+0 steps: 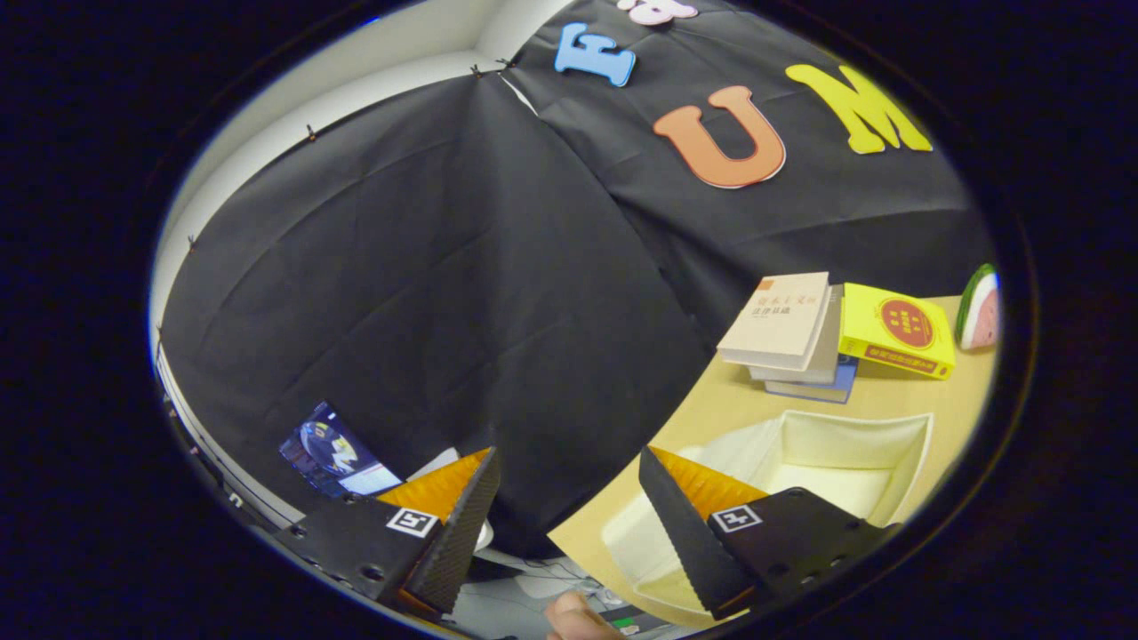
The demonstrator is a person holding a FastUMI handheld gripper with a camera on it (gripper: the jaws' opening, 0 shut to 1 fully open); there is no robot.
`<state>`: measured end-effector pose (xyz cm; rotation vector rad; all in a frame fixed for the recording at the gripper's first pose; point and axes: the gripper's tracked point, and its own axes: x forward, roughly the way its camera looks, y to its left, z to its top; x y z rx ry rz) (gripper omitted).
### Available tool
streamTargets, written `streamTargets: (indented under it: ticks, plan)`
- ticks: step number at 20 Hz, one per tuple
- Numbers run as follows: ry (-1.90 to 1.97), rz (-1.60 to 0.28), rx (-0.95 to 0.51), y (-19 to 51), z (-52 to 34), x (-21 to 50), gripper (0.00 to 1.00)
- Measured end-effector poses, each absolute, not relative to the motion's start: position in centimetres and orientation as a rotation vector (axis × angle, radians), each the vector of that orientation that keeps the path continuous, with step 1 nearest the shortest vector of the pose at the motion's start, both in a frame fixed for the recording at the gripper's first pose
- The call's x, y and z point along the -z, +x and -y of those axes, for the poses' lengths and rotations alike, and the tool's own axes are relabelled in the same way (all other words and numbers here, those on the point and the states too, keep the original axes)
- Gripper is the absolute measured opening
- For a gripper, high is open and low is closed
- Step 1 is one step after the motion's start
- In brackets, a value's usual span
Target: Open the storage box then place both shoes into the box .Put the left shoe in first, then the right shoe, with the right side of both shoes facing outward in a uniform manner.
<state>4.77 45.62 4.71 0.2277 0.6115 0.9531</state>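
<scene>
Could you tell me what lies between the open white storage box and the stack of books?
In the gripper view, only bare tan tabletop separates the white storage box from the stacked books; the gripper fingers are open.

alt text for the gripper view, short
The gripper is open and holds nothing, its fingers spread wide above the edge of a wooden table. Past one finger sits an open white storage box, empty as far as visible, with a stack of books, a yellow book and a watermelon-slice toy beyond it.

place: recording booth | evidence: black cloth wall (427,293); wooden table (711,409); stacked books (791,333)
</scene>
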Motion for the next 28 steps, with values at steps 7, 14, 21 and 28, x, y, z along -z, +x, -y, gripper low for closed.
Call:
streamTargets:
  ticks: [7, 14, 21, 28]
  plan:
    - [0.142, -0.611, -0.789, 7.9, -35.6, -0.7, 0.96]
    - [0.070, -0.635, -0.545, 11.9, -22.2, 4.3, 0.96]
    - [-0.101, -0.755, -0.278, 12.5, -8.2, 9.6, 0.94]
    - [-0.307, -0.992, -0.032, 10.6, 1.5, 15.7, 0.89]
